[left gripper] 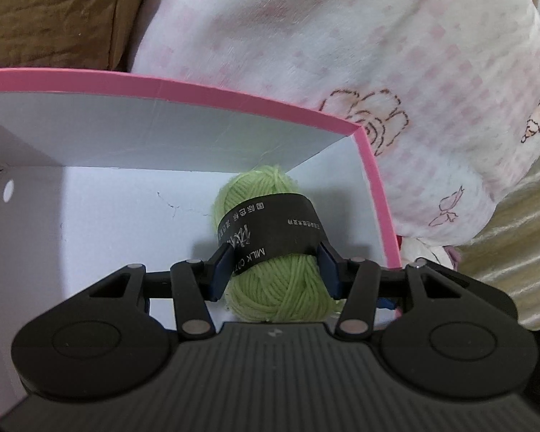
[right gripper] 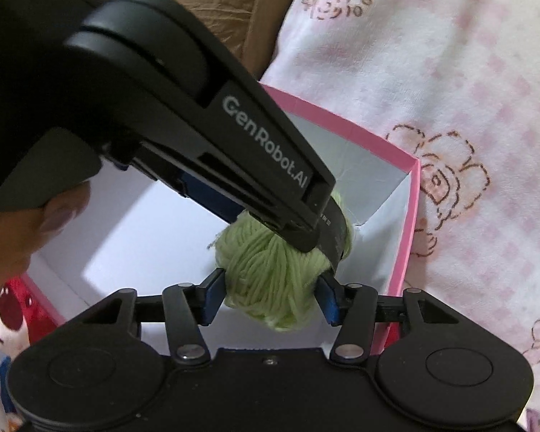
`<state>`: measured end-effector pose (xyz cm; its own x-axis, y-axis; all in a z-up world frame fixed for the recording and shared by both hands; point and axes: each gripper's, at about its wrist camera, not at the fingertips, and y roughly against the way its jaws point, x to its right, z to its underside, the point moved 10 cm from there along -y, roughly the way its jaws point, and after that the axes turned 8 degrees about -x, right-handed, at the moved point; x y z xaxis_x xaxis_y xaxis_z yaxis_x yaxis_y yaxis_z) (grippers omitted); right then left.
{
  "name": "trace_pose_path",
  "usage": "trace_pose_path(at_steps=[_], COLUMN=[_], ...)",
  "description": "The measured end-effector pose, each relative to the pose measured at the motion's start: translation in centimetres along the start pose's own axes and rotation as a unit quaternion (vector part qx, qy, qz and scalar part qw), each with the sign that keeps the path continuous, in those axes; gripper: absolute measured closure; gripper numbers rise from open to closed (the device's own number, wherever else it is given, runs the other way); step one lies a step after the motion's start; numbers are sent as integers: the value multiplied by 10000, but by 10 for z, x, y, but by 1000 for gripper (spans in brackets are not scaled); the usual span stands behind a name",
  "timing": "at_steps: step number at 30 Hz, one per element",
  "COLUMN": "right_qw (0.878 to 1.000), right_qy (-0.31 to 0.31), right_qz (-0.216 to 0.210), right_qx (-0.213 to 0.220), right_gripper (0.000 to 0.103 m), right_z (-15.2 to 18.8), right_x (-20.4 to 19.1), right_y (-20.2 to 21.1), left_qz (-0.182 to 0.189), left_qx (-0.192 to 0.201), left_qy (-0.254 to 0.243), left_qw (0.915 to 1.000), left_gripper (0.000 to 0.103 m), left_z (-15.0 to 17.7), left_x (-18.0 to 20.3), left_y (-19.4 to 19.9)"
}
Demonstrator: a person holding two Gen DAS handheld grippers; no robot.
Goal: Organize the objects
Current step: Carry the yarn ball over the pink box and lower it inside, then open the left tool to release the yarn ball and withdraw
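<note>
Left wrist view: left gripper (left gripper: 273,270) jaws pinch the green yarn ball (left gripper: 270,252) at its black band, long axis pointing away into the pink-rimmed box (left gripper: 234,88); the near end is cut off. Right wrist view: right gripper (right gripper: 270,295) jaws pinch the ball's near end over the box; the left gripper hides its far half.

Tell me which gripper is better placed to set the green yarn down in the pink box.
Probably the left gripper: it clamps the yarn at its black band; the right gripper pinches only a soft end.
</note>
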<state>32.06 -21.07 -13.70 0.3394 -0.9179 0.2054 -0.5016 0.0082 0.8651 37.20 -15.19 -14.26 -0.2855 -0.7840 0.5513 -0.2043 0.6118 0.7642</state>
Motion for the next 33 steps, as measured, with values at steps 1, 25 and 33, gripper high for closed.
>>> trace_pose_path(at_steps=[1,25,33], right_qw=[10000,9945,9948], right_qy=[70,707,619], right_qz=[21,733,741], right_qx=[7,262,309], right_gripper=[46,62,61], right_z=[1,1,-1], right_x=[0,12,19], right_y=[0,-12,-12], left_qz=[-5,-323,-213], left_qx=[-12,-41,-100], left_qy=[-19,12,226], left_qw=[10000,9995,9995], left_gripper=[54,56,56], left_z=[0,-12,-11], left_x=[0,6,5], left_y=[-1,-24,-23])
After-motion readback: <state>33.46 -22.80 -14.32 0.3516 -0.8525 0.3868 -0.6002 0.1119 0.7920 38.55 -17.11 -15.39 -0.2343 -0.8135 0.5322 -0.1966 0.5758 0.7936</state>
